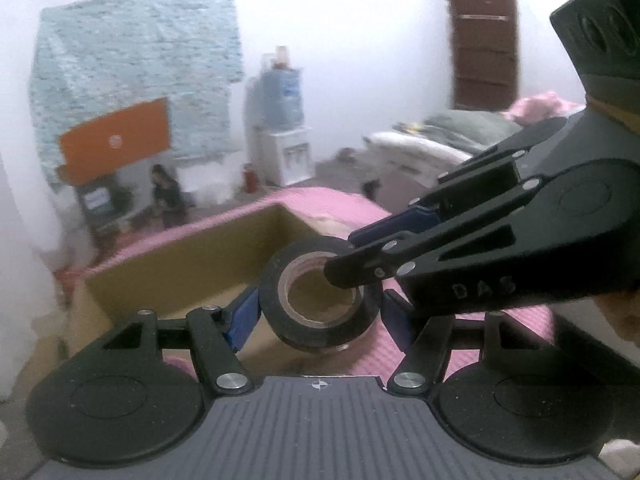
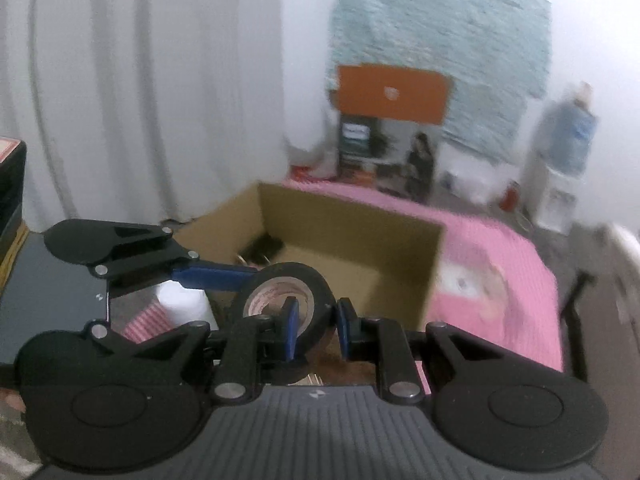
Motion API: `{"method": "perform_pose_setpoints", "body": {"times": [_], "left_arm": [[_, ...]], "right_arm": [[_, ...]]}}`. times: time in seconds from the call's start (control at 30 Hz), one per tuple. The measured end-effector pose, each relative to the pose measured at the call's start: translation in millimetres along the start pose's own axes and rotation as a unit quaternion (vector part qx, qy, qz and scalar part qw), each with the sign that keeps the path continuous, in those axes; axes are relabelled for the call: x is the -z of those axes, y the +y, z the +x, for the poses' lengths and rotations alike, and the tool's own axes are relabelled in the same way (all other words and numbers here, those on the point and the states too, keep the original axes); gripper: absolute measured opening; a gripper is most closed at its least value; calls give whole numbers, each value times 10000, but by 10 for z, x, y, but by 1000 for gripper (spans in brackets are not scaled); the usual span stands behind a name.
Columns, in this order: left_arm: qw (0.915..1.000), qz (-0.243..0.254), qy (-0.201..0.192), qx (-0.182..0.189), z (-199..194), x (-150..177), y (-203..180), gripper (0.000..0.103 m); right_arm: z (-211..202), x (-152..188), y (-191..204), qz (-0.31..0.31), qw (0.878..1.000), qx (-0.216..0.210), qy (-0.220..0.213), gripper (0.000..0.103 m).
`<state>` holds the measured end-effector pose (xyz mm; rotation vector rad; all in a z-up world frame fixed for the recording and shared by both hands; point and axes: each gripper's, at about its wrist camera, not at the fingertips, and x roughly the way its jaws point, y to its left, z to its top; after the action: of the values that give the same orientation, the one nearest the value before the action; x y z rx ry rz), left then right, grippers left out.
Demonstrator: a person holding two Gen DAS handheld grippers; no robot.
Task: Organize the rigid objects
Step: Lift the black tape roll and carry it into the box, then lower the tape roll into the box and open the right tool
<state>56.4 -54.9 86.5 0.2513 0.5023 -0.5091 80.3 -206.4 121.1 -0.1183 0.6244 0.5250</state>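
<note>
A black roll of tape (image 1: 320, 300) hangs in the air over an open cardboard box (image 1: 192, 264). My left gripper (image 1: 318, 316) has its blue pads on the roll's two outer sides. My right gripper (image 1: 348, 260) comes in from the right and pinches the roll's wall, one finger inside the core. In the right wrist view the tape (image 2: 288, 300) sits between my right gripper's (image 2: 316, 328) blue pads, with the left gripper's finger (image 2: 216, 276) touching it from the left. The box (image 2: 352, 232) lies just beyond, with dark items inside.
The box rests on a pink cloth (image 2: 492, 280). A white roll (image 2: 184, 304) and a striped pink item (image 2: 148, 320) lie at the left beside a dark box (image 2: 12, 184). A water dispenser (image 1: 280, 120) and bedding (image 1: 460, 132) stand farther off.
</note>
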Motion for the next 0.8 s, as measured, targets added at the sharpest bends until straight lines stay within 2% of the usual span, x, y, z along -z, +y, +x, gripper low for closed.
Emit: {"method": "perform_pose_setpoints", "body": {"times": [0.07,0.2,0.37,0.5,0.63,0.8], "left_arm": [[9998,-2,107,-172,61,-98,141,66],[9974,-333,593,-236,355,-265,542,66],[9881,-776,1314,-193,863,-348,1020,66],[9776,-964,1857,-214,1267,-317,1275,66],[9637,-1243,2357,-173,1621,-216,1491,66],[9542,-1253,2699,-315,1901,-138,1601,66]], "right_arm": [[161,-204,-41,-62,9996,-275,24,22],[629,-563,-148,-73,9969,-716,327,22],[1397,-848,-239,-23,9905,-1040,894,22],[2017,-933,-322,19,9841,-1151,1350,22],[2595,-931,-497,289,9727,-1336,1875,22],[3067,-873,-606,502,9612,-1460,2285,22]]}}
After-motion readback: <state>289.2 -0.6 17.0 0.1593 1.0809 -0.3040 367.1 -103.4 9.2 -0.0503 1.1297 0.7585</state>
